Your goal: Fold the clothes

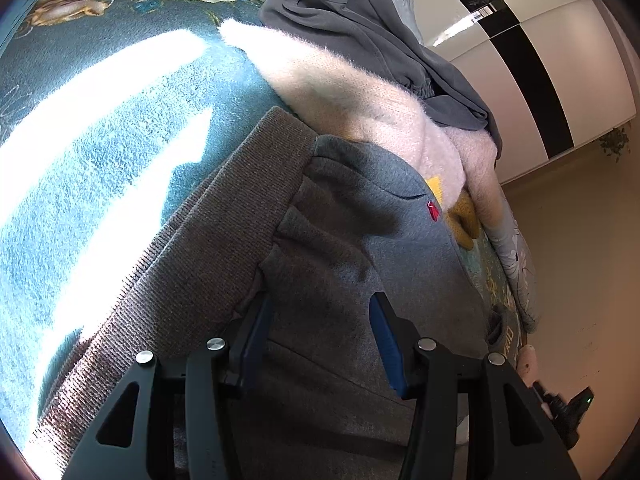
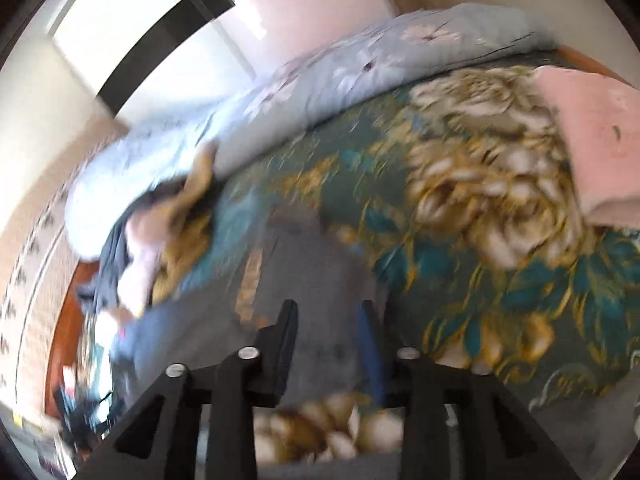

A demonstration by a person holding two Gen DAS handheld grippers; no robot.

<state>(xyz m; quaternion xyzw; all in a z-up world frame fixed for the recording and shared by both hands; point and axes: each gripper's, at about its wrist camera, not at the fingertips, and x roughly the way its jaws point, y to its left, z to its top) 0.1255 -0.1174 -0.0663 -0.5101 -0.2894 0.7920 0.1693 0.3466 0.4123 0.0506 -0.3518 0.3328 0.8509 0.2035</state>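
Both grippers, left (image 1: 320, 320) & right (image 2: 328, 320), jaws apart, w/ grey sweatshirt (image 1: 340, 240) between fingers

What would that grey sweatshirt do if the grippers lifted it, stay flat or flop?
Probably flop: the grey sweatshirt already lies in soft folds and wrinkles. Its thick ribbed hem may hang stiffer. The fleecy cloth looks grippy, so it likely won't slip from the left gripper.

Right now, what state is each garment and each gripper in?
Grey sweatshirt: spread on the bed, ribbed hem toward the sunlit side, not yet folded.
Pink fuzzy sweater: heaped beside it, unfolded.
Dark grey garment: crumpled on top of the pink sweater.
Left gripper: jaws open over the sweatshirt.
Right gripper: jaws open over grey cloth; view blurred.
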